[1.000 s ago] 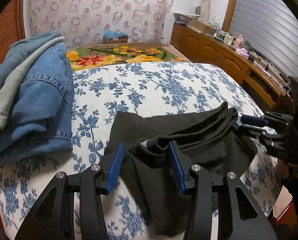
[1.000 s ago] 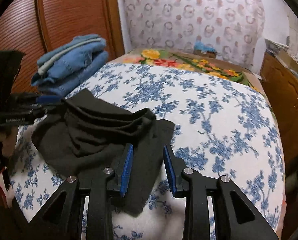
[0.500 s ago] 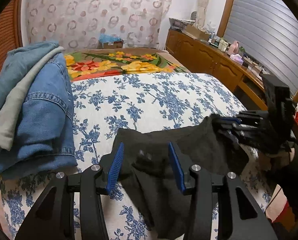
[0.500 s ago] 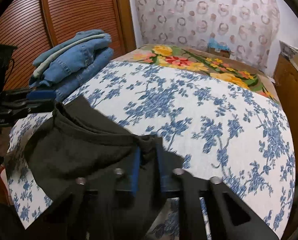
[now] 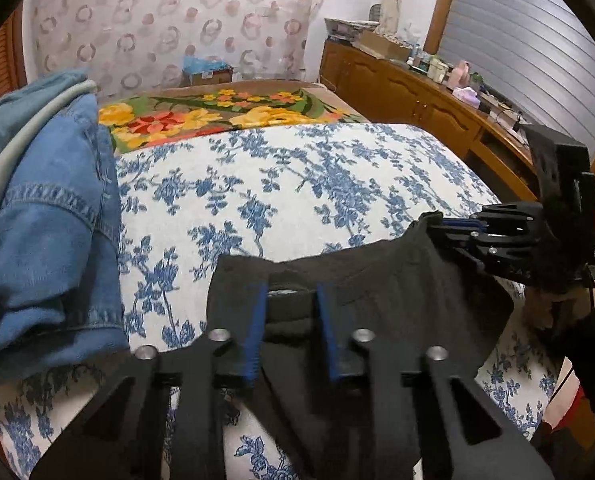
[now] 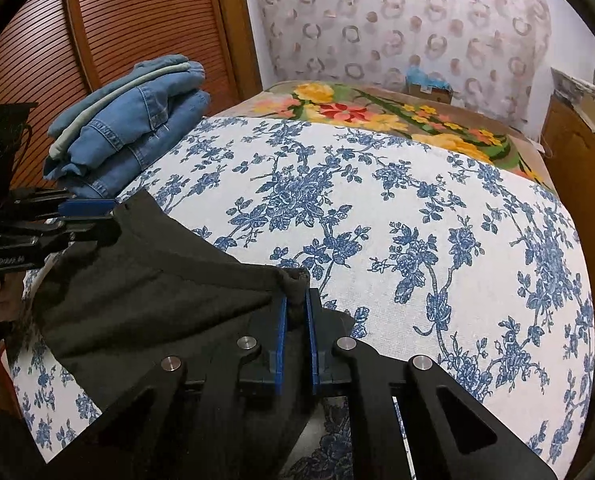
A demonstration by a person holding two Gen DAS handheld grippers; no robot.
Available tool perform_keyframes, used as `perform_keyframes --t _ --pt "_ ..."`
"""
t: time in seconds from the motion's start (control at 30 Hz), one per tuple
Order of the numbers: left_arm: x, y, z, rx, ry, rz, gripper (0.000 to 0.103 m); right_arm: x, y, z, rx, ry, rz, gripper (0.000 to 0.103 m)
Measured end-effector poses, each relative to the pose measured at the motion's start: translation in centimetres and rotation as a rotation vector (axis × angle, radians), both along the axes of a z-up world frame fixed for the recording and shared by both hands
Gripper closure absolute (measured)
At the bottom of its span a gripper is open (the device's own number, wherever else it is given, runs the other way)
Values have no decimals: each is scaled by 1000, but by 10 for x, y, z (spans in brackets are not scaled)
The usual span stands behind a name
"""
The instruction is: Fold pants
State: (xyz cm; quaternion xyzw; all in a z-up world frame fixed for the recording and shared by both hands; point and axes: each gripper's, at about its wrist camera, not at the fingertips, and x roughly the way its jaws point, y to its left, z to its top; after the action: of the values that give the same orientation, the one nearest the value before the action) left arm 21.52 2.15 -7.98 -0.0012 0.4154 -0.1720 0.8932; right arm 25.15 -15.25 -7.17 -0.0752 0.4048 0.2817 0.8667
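The black pants (image 5: pixel 397 300) lie at the near edge of the bed, on the blue-flowered white bedspread (image 5: pixel 297 192), bunched across the lower middle of both views. In the left wrist view the left gripper (image 5: pixel 291 304) fills the bottom centre; its blue pads have just been closing and now pinch a fold of the black waistband between them. At the right edge of that view the right gripper (image 5: pixel 453 226) clamps the other end of the same band, lifting the cloth into a taut ridge. In the right wrist view the right gripper (image 6: pixel 295 312) sits at the bottom centre, pads squeezed on a small rolled tuft of black fabric. A stack of folded denim clothes (image 6: pixel 133 120) rests in the upper left, beside the slatted wooden door (image 6: pixel 97 28). A yellow-and-red floral blanket (image 5: pixel 217 110) covers the far end of the bed.
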Motion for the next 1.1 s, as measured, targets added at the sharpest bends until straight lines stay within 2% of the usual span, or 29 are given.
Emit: perform_keyframes --t 0.07,0.17,0.33,0.43,0.53,0.6,0.67,0.7,0.73,0.8,1.1 --pt "-2 -1 7 -7 -27 -8 94 0 0 0 1 -1 1 94" --pt "-1 -1 21 -6 -84 13 94 -1 -1 0 1 -2 2 94" --pt "11 -1 10 37 -49 29 94 -1 -1 0 0 -2 -1 94" --pt "9 -2 5 45 -24 40 90 -2 -1 3 1 5 -4 94" --pt "2 -1 7 40 -20 47 79 -6 -3 8 10 4 -11 91" --pt "-3 -1 9 48 -24 47 63 -11 -4 12 14 -5 -17 91" --pt "-9 -3 11 55 -35 47 52 -17 -7 18 20 -17 -26 90" --pt "-12 -3 12 57 -42 49 49 -21 -8 20 24 -22 -32 89" --pt "-16 -4 13 54 -45 47 47 -25 -10 23 28 -28 -39 85" --pt "-23 -4 12 46 -44 49 30 -33 -14 26 39 -38 -54 79" --pt "-50 -7 10 39 -46 53 27 -69 -24 24 16 -41 -100 68"
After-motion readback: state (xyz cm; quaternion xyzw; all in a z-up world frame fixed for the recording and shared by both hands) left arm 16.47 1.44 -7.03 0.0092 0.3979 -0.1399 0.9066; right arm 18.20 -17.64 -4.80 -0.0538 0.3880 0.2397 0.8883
